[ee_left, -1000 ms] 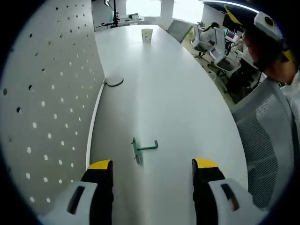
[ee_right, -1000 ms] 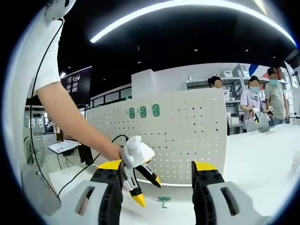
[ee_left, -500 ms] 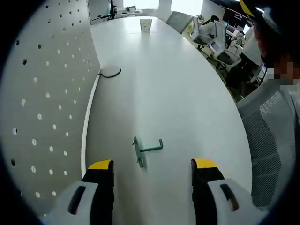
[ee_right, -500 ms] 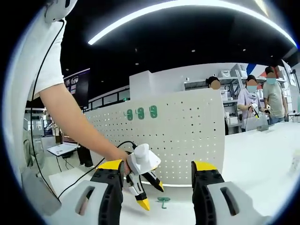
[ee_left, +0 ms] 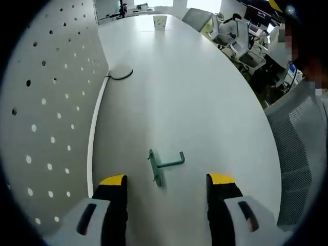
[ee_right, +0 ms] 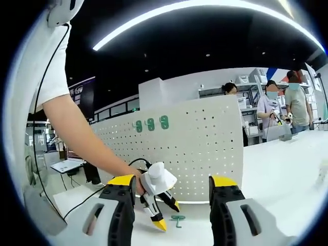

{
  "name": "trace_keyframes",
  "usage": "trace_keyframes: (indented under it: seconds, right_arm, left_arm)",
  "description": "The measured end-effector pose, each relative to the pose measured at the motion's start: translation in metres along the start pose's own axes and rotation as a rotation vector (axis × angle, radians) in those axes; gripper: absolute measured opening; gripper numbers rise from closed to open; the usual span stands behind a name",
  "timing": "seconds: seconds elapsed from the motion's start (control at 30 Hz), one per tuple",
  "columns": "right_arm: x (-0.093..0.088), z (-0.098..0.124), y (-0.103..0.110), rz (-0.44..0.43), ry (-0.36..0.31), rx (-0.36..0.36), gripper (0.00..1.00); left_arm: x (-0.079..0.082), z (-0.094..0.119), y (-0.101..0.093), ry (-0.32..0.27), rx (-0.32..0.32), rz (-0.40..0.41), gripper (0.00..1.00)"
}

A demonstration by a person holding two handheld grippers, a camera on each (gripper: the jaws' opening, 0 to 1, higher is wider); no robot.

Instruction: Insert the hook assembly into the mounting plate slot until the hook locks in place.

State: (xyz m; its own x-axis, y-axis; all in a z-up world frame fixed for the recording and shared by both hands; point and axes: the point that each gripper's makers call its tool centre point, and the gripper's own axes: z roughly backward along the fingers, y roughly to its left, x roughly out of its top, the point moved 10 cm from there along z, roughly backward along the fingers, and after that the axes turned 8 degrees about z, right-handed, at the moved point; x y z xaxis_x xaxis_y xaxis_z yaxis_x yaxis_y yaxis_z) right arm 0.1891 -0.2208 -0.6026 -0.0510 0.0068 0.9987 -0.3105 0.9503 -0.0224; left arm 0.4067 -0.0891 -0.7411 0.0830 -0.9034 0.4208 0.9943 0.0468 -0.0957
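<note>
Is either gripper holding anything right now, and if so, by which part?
Nothing is held. The left gripper is open, with the small green metal hook lying free on the white table ahead. The right gripper is open and empty.

The hook assembly (ee_left: 163, 165) is a small green piece, a flat narrow back plate with a thin arm that runs out from it and ends in a short upturned tip; it lies loose on the white bench (ee_left: 195, 97), near the foot of the mounting plate (ee_left: 46, 102) but not touching it. The mounting plate is a white pegboard panel with regular rows of round holes, standing upright along the bench edge. In the right gripper view three more green hooks (ee_right: 150, 123) sit side by side in its upper row of holes, while the loose hook assembly rests on the bench in front of the panel.
</note>
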Motion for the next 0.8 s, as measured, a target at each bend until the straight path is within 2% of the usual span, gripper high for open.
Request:
trace_keyframes:
  seconds: [0.13, 0.2, 0.37, 0.53, 0.67, 0.8]
  right_arm:
    - [-0.0001, 0.0002, -0.0002, 0.000, 0.001, -0.001, 0.56]
    - [0.0008, 0.0005, -0.0004, -0.005, -0.008, -0.004, 0.56]
    - [0.0007, 0.0012, -0.0007, 0.000, -0.003, -0.007, 0.55]
    - [0.0003, 0.0013, -0.0006, -0.001, -0.004, -0.007, 0.55]
    - [0.0004, 0.0014, -0.0006, -0.003, -0.005, -0.007, 0.54]
    - [0.0011, 0.0015, -0.0007, -0.010, -0.011, -0.006, 0.54]
  left_arm:
    - [-0.0013, -0.0005, -0.0001, 0.000, 0.026, -0.053, 0.59]
    - [-0.0012, -0.0001, 0.0017, -0.006, 0.033, -0.019, 0.57]
    - [0.0000, -0.0001, 0.0016, -0.006, 0.044, -0.010, 0.54]
    - [0.0010, 0.0002, 0.0011, -0.011, 0.054, 0.000, 0.43]
    - [0.0015, 0.0001, 0.0004, -0.013, 0.059, 0.013, 0.39]
    - [0.0020, 0.0003, 0.0018, -0.015, 0.077, 0.045, 0.30]
